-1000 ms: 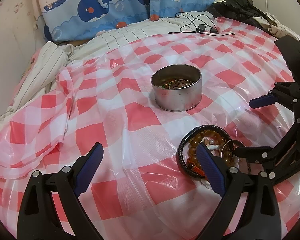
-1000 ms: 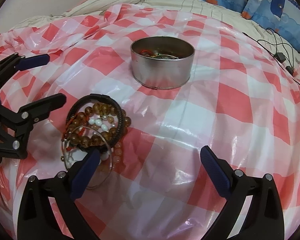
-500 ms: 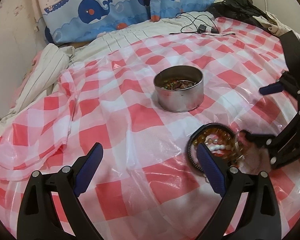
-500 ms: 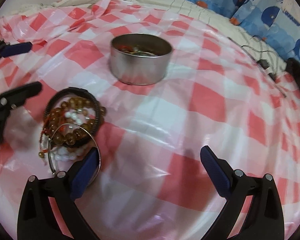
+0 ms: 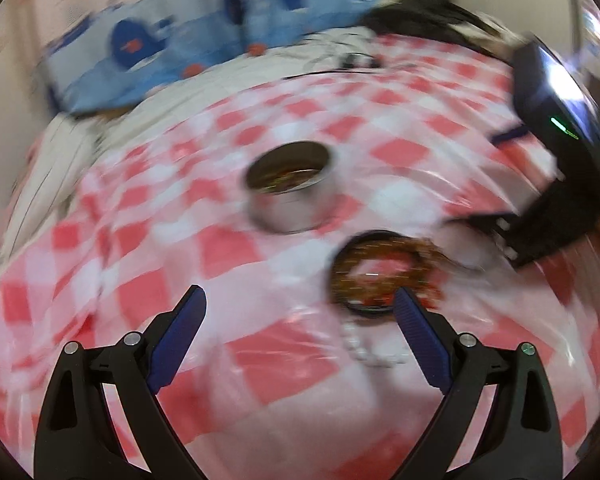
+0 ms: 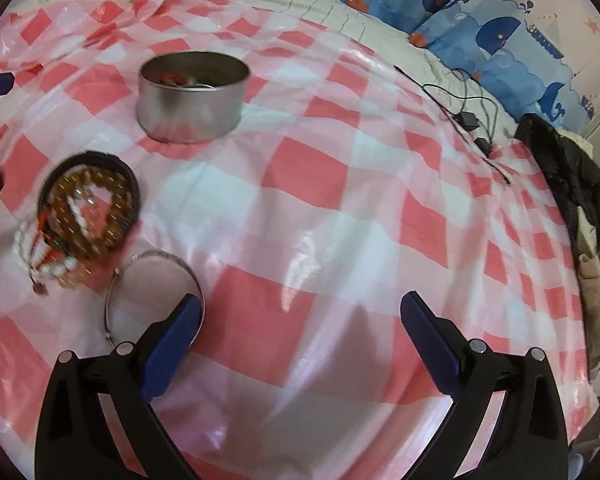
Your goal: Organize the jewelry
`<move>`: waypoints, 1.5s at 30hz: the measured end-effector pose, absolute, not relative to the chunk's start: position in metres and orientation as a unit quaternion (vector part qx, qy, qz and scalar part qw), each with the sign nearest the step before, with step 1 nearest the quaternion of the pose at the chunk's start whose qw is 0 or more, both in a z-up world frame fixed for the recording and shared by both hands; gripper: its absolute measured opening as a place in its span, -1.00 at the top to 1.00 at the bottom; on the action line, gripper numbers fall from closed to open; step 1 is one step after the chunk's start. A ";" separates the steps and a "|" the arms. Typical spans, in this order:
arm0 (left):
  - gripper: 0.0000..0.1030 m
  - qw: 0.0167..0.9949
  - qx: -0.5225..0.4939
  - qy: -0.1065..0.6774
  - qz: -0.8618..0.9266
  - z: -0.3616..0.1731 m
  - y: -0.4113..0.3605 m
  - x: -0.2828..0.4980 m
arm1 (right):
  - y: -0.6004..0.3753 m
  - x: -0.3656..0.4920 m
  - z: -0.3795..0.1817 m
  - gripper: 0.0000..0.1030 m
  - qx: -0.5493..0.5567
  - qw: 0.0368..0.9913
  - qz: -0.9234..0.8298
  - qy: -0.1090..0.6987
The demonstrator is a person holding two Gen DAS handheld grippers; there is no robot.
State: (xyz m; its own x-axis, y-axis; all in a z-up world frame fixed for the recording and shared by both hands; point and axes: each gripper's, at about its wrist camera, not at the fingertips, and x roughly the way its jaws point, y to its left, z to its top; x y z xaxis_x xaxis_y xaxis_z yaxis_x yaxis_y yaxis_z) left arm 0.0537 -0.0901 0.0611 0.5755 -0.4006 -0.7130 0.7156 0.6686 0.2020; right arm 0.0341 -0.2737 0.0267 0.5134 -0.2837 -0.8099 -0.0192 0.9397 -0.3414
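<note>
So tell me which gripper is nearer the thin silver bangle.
Right. The right gripper has its left fingertip at the silver bangle, partly covering it. The left gripper sits beyond the bead pile, farther away.

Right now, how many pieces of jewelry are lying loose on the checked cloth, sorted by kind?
Black band bracelet: 1
Amber bead bracelets: at least 1; overlapping loops, cannot separate
White bead strand: 1
Thin silver bangle: 1
Red cord piece: 1
Total: at least 5, apart from what is in the round tin.
</note>
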 end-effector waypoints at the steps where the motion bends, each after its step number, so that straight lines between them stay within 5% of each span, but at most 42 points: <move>1: -0.76 0.847 0.253 0.321 -0.341 0.060 -0.094 0.050 | -0.276 0.033 0.027 -0.86 -0.156 0.856 -0.080 0.487; 12: -0.73 0.820 0.281 0.298 -0.399 0.050 -0.141 0.043 | -0.299 0.020 0.040 -0.86 -0.055 0.870 -0.041 0.488; 15: -0.28 0.816 0.256 0.336 -0.395 0.038 -0.154 0.051 | -0.304 0.015 0.043 -0.86 -0.035 0.873 -0.035 0.486; 17: 0.29 0.812 0.233 0.371 -0.387 0.028 -0.155 0.061 | -0.307 0.011 0.044 -0.86 -0.024 0.874 -0.033 0.485; 19: 0.65 0.809 0.226 0.381 -0.386 0.023 -0.158 0.056 | -0.310 0.008 0.044 -0.86 -0.017 0.874 -0.032 0.484; 21: 0.80 0.809 0.206 0.385 -0.394 0.028 -0.153 0.056 | -0.309 0.006 0.045 -0.86 -0.016 0.875 -0.028 0.483; 31: 0.80 0.825 -0.030 0.372 -0.425 0.075 -0.078 0.085 | -0.275 0.011 0.043 -0.86 -0.040 0.879 0.030 0.474; 41: 0.79 0.838 -0.031 0.444 -0.315 0.038 -0.042 0.117 | -0.260 0.022 0.024 -0.85 -0.047 0.865 0.045 0.498; 45: 0.61 0.841 -0.004 0.441 -0.312 0.039 -0.049 0.113 | -0.258 0.024 0.019 -0.86 -0.051 0.861 0.048 0.503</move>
